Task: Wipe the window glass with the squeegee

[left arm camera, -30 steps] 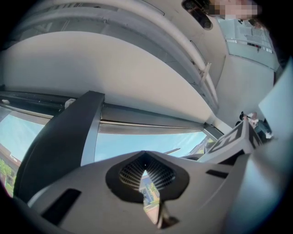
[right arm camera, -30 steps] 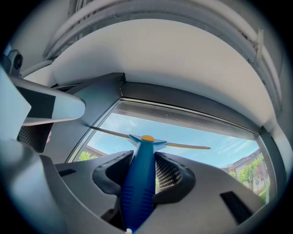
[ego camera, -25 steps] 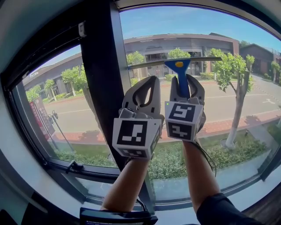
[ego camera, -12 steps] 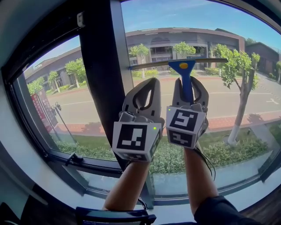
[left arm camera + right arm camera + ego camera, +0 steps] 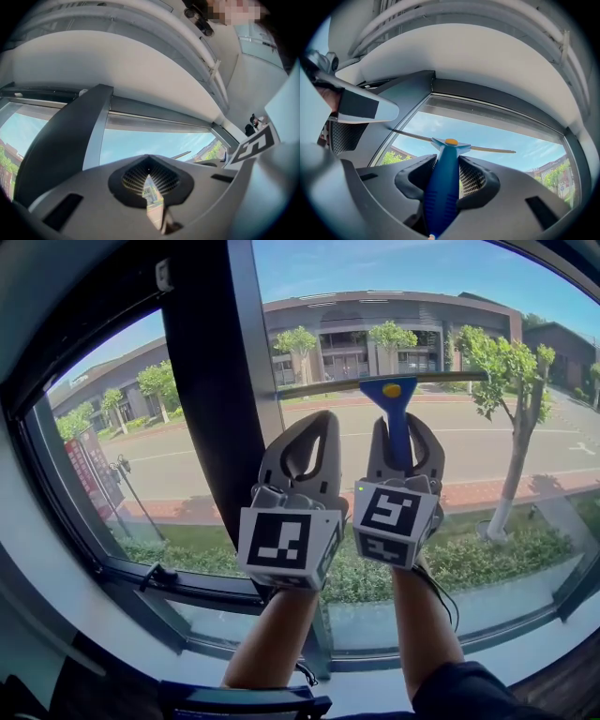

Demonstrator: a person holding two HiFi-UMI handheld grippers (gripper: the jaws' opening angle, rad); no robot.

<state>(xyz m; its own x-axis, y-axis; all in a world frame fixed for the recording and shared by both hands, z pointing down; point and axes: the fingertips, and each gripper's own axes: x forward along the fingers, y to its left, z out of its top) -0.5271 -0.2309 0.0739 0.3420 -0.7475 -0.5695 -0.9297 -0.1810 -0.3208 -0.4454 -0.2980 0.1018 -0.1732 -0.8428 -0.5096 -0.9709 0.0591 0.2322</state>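
A squeegee with a blue handle (image 5: 397, 427) and a yellow dot stands upright in front of the window glass (image 5: 525, 456). Its long thin blade (image 5: 441, 379) lies level against the pane. My right gripper (image 5: 401, 430) is shut on the handle, just below the blade. In the right gripper view the blue handle (image 5: 443, 187) runs up between the jaws to the blade (image 5: 492, 149). My left gripper (image 5: 314, 423) is held up beside it on the left, shut and holding nothing, in front of the dark mullion (image 5: 211, 409). In the left gripper view, the left gripper (image 5: 149, 159) has its jaws together.
The dark mullion splits the window into a left and a right pane. A black lower frame (image 5: 216, 592) with a latch handle (image 5: 155, 573) runs under the left pane. Outside are a road, trees and a building. White ceiling panels (image 5: 487, 56) overhang the window top.
The right gripper and squeegee have slid a little down the glass. The left gripper has stayed beside it, and the view has shifted slightly.
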